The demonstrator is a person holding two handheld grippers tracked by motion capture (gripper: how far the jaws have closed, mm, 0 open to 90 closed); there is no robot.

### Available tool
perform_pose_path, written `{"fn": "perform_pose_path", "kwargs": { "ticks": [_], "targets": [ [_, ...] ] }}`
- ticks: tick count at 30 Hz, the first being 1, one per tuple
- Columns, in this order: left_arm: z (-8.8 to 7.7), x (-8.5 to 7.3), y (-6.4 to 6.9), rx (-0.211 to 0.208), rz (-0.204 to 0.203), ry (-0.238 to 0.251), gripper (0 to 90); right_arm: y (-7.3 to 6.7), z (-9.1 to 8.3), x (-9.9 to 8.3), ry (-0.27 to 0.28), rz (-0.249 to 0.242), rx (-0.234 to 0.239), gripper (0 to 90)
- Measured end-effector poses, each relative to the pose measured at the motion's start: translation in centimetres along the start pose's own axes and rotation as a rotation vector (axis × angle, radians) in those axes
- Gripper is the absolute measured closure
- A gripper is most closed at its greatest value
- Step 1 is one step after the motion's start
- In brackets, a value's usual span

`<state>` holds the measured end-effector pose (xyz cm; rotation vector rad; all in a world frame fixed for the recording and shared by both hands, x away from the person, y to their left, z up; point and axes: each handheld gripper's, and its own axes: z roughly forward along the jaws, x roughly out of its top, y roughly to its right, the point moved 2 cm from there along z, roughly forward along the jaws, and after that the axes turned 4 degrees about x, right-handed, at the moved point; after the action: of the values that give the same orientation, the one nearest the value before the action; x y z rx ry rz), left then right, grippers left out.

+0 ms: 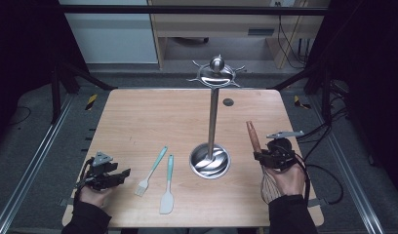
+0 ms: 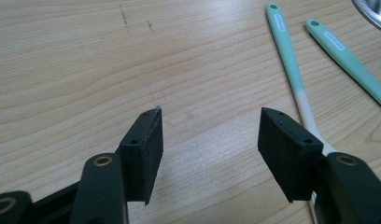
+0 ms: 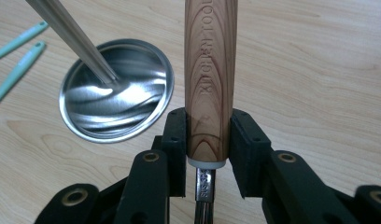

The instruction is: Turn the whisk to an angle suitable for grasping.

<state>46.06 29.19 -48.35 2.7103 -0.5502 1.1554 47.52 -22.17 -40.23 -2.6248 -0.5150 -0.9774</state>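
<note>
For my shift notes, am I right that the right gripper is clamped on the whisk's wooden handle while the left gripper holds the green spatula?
Not quite: the left gripper holds nothing. The left gripper view shows its jaws open over bare table, with the spatula lying apart. The right gripper is indeed clamped on the whisk's wooden handle.

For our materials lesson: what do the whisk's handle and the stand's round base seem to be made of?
Whisk handle: looks like varnished wood, with visible grain and engraved lettering. Stand base: seemingly polished steel, with mirror-like streaked reflections.
</note>
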Motion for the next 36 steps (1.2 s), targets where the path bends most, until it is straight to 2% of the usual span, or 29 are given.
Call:
{"fn": "perform_pose_path", "kwargs": {
  "ticks": [3, 9, 14, 17, 24, 36],
  "targets": [
    [0.0, 0.0, 0.0, 0.000, 0.001, 0.000, 39.9, 0.0, -0.3, 0.0, 0.020, 0.003, 0.005, 69.6],
    [0.0, 0.0, 0.0, -0.001, 0.001, 0.001, 39.8, 0.1, -1.1, 0.3, 0.143, -0.004, 0.027, 69.5],
    [0.0, 0.0, 0.0, -0.002, 0.000, 0.003, 39.8, -0.2, -2.1, 0.6, 0.251, -0.015, 0.063, 69.5],
    [-0.1, 0.1, 0.1, -0.003, 0.000, 0.005, 39.8, -0.3, -2.6, 0.7, 0.294, -0.028, 0.087, 69.5],
    [-0.1, 0.1, 0.0, -0.005, 0.000, 0.010, 39.8, -0.7, -3.4, 0.9, 0.351, -0.043, 0.119, 69.5],
    [-0.1, 0.1, 0.0, -0.009, -0.001, 0.013, 39.7, -2.4, -5.7, 1.7, 0.463, -0.095, 0.190, 69.5]
  ]
}}
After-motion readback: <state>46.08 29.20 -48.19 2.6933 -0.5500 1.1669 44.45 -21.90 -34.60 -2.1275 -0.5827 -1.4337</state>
